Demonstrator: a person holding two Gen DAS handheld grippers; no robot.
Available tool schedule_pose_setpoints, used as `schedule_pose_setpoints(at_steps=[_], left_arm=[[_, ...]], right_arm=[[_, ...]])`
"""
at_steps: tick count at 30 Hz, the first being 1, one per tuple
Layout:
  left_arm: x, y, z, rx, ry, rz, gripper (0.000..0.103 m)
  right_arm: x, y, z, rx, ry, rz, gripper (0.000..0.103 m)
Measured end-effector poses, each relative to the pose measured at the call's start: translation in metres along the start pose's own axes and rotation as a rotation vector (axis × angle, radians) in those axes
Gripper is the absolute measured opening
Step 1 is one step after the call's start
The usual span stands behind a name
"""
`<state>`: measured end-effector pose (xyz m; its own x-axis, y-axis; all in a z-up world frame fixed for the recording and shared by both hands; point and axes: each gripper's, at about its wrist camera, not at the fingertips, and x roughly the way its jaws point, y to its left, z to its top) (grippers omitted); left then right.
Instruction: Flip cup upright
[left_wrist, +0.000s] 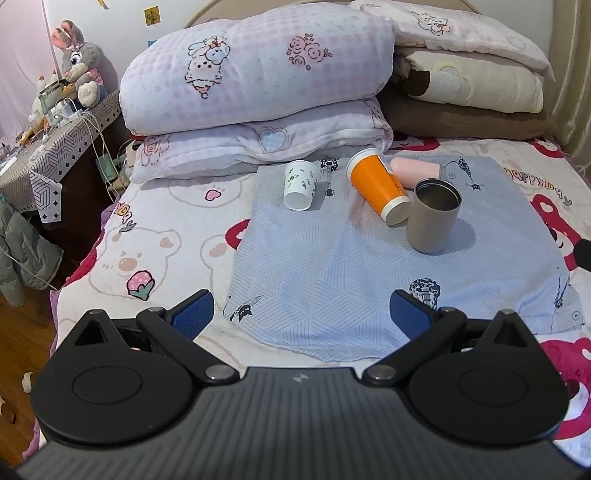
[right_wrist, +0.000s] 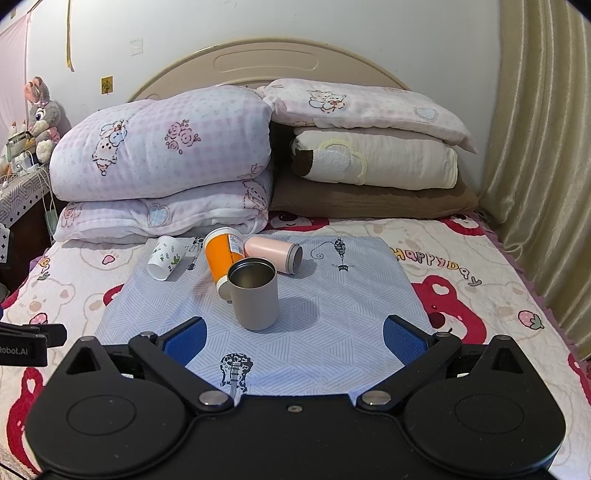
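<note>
With the grey metal cup (right_wrist: 254, 295) already upright at centre frame, the orange paper cup (right_wrist: 222, 258) lies tipped behind it, base toward the nearer, empty, wide-open right gripper (right_wrist: 293, 341), as the left gripper (left_wrist: 302, 312) gapes empty too.

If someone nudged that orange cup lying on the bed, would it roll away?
Probably only a little: the orange cup lies tilted against the upright grey cup, which would likely block it. Its tapered shape suggests rolling in a curve. It looks like paper, so probably light and easily squashed.
</note>
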<state>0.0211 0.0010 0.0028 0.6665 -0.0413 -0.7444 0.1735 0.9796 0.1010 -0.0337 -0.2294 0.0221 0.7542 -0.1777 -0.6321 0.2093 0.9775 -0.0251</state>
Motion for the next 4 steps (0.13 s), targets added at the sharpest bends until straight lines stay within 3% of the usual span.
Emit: schedule_pose_setpoints(at_steps=[4], left_arm=[[0.0003, -0.0002, 0.0007, -0.004, 0.003, -0.002, 0.103]], right_arm=[[-0.0008, -0.0015, 0.0009, 0.003, -0.001, -0.002, 0.103]])
